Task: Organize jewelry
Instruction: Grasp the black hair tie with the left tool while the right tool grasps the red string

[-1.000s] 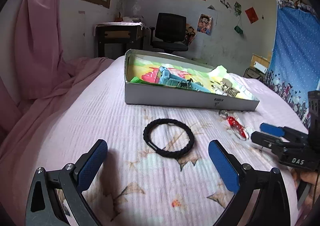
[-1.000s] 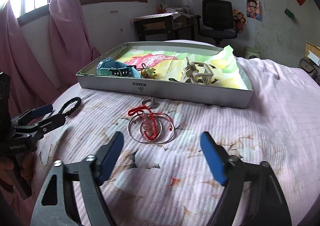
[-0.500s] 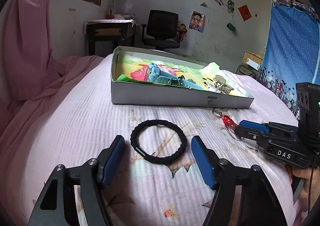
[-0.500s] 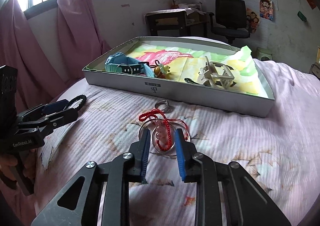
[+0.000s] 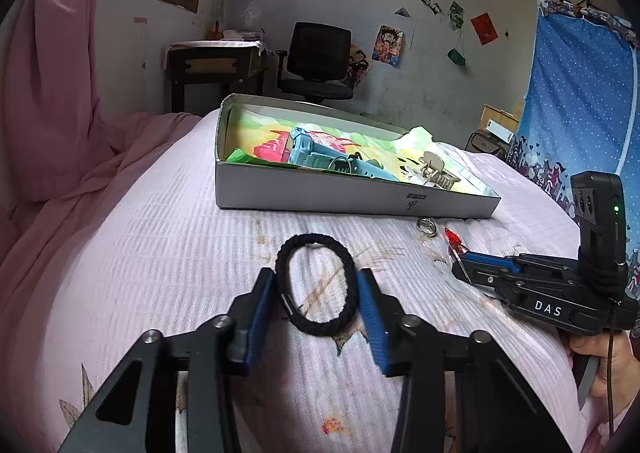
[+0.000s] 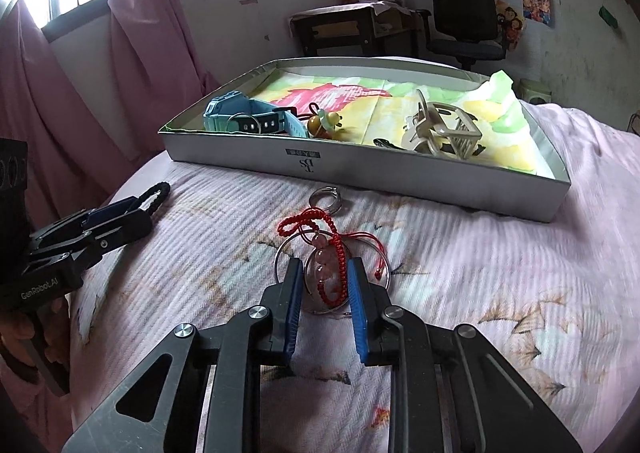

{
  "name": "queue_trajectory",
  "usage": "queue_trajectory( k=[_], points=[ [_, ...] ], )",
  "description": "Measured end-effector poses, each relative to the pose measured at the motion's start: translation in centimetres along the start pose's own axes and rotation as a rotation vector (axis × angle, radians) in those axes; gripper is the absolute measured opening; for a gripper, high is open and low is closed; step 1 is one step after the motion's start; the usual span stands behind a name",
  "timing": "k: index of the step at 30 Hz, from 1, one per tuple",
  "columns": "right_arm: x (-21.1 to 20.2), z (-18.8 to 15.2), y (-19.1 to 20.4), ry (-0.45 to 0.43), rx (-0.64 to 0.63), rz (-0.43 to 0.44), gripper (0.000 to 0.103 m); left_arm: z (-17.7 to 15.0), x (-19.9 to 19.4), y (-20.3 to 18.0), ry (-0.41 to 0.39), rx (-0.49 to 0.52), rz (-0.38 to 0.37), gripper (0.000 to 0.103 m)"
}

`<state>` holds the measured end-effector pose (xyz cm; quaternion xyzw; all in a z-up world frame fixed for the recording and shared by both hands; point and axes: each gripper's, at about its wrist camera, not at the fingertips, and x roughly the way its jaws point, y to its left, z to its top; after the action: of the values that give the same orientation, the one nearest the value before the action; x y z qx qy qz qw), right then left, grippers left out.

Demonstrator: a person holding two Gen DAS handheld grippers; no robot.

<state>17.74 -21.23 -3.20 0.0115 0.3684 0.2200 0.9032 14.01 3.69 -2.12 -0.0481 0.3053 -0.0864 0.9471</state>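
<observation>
A black braided bracelet (image 5: 316, 285) lies on the pink bedspread, and my left gripper (image 5: 316, 289) is closed against both its sides. A red cord bracelet with pink beads (image 6: 326, 259) lies over silver hoops (image 6: 288, 249), and my right gripper (image 6: 324, 285) is closed on it. A small silver ring (image 6: 326, 197) lies just beyond. The grey tray (image 6: 400, 181) behind holds a blue watch (image 6: 248, 119), a beige hair claw (image 6: 440, 129) and a small charm (image 6: 324, 123). The right gripper also shows in the left wrist view (image 5: 464, 269).
The tray (image 5: 340, 195) sits mid-bed, lined with bright paper. Pink curtains (image 6: 132, 53) hang at the left. A desk (image 5: 216, 65) and office chair (image 5: 316, 65) stand beyond the bed. A blue curtain (image 5: 580, 101) hangs at the right.
Both grippers moved forward and down and narrowed: the left closed around the black bracelet, the right closed around the red cord bracelet.
</observation>
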Motion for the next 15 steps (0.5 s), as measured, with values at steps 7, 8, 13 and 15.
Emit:
queue_trajectory(
  k=[7,8,13,15],
  points=[
    [0.25,-0.14,-0.29,0.004,0.014,-0.008,0.008,-0.11,0.07,-0.45,0.006,0.015,0.016,0.03],
    [0.28,-0.14,-0.27,0.005,0.013,-0.009,0.007,-0.1,0.07,-0.51,0.007,0.018,0.018,0.03],
    [0.2,-0.34,-0.15,-0.001,0.008,-0.014,0.007,-0.17,0.02,-0.65,0.003,0.024,0.024,0.02],
    [-0.04,-0.41,-0.2,-0.011,0.009,-0.008,0.007,-0.2,-0.08,-0.68,-0.003,0.022,0.027,0.016]
  ],
)
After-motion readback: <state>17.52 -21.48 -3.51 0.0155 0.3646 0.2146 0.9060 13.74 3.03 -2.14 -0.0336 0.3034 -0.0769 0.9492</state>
